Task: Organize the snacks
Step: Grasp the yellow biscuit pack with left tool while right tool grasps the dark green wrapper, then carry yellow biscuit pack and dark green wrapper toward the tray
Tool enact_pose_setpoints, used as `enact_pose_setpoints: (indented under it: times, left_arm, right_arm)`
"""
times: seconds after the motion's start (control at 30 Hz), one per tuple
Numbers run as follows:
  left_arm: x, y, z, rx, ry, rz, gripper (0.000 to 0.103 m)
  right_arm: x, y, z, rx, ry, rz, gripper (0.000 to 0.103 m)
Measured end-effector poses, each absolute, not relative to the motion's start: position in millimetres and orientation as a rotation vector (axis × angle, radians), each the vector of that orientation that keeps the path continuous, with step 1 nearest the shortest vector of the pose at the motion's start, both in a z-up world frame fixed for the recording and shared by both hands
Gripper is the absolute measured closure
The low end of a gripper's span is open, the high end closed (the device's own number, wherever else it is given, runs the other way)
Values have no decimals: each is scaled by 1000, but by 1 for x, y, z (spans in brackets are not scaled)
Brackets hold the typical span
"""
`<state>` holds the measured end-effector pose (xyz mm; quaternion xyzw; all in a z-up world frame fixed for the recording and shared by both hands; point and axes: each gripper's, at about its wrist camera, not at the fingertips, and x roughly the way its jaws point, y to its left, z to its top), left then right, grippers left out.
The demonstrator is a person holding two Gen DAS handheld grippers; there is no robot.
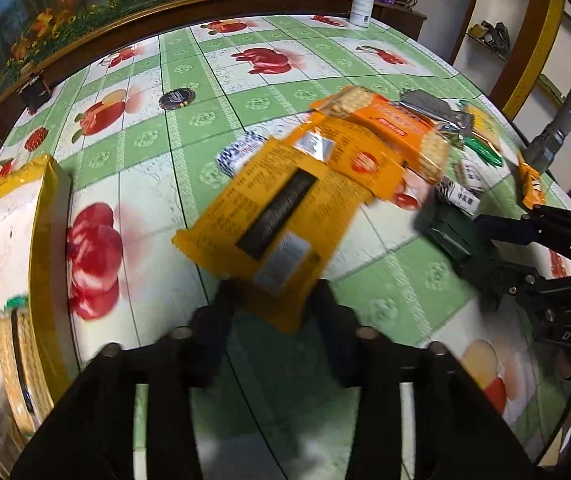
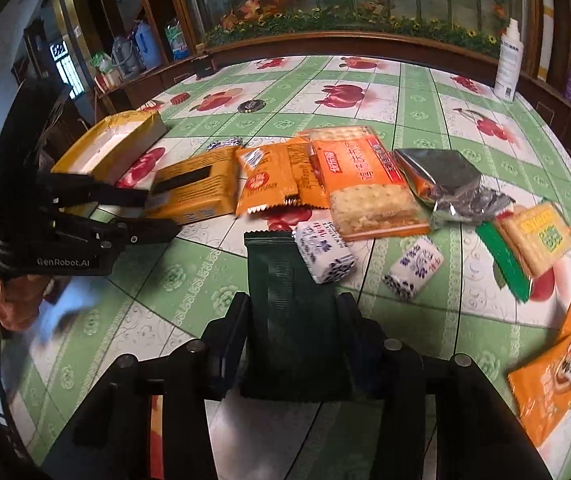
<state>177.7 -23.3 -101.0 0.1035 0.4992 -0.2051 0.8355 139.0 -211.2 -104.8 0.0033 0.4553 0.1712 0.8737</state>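
My left gripper (image 1: 277,308) is shut on the near end of a flat yellow packet with a dark stripe (image 1: 273,216). In the right wrist view the same packet (image 2: 197,188) lies beside the box, with the left gripper (image 2: 161,216) clamped on its edge. My right gripper (image 2: 293,320) is shut on a dark green packet (image 2: 281,280), which reaches out over the tablecloth. The left wrist view shows it from the side, the right gripper (image 1: 469,244) closed on the green packet (image 1: 441,232). A yellow-sided box with a white inside (image 1: 45,216) (image 2: 113,148) stands at the left, a cracker pack inside it.
More snacks lie in the middle of the table: an orange cracker pack (image 2: 365,176), a silver bag (image 2: 441,180), two blue-and-white candies (image 2: 325,256), a green-edged cracker pack (image 2: 533,244) and an orange packet (image 2: 553,380). A white bottle (image 2: 507,64) stands at the far edge.
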Motion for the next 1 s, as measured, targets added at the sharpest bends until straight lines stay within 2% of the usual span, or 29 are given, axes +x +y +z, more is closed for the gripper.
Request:
enact_pose_setpoints:
  times: [0.1,0.23,0.27,0.3,0.37,0.47,0.77,0.9,0.93,0.97,1.0]
  left_arm:
    - [165,-22,-100,171,1070,-460,88]
    - [158,-22,-95,152,1076,-459,86]
    - [160,-21,-92,152,1073,-443,74]
    - [164,-20,-89,148,1068,-432,46]
    - [171,-17,-80,135,1019,-427,16]
    - [183,-18,-72,169,952,-414,16]
    - [214,-52,-103,356,1024,-481,16]
    - [220,-60,-109,317,1023,-511,16]
    - [222,-60,-109,298,1018,-500,19]
    - [221,-59,-107,284,1006,-492,29]
    - [219,-59,-106,282,1007,-480,33]
  right_arm:
    - [131,-220,-103,88,950,382,57]
    - [117,-227,-100,129,946,383,57]
    - [114,-228,-100,134,945,382,57]
    - [111,-229,-99,137,943,381,57]
    - [106,-232,-97,150,935,383,57]
    - [100,-234,-94,176,927,389,57]
    - [100,-235,-94,196,926,398,57]
    - [103,-231,-97,195,936,404,57]
    - [103,-230,-97,194,937,404,57]
    - [104,-229,-98,193,938,404,57]
    - [103,-228,-98,187,938,403,57]
